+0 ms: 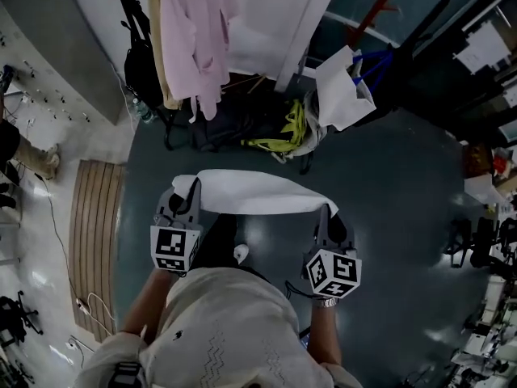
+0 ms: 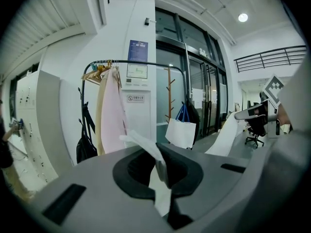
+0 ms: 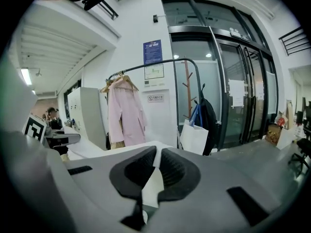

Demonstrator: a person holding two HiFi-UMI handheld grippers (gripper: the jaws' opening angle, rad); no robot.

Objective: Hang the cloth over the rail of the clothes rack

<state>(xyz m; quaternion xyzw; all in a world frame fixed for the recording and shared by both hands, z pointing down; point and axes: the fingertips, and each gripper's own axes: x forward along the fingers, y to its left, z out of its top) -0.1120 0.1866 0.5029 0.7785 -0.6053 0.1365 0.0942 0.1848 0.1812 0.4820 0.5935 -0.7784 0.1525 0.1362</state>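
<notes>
Head view: the white rectangular cloth is stretched out flat between the two tools, up over the dark grey floor. The left hand-held gripper has one end and the right hand-held gripper has the other. The rack is further ahead, well apart from the cloth, with a pale pink shirt hanging on it and a white tote bag beside it.

Left gripper view: the jaws are pinched together on a bunched bit of the cloth, which pokes out above and below them. The black curved metal rail of the clothes rack is ahead, with nothing white draped over it.

Right gripper view: same deal, jaws clamped tight on the cloth's edge. The rail and pink shirt sit in the background.
</notes>
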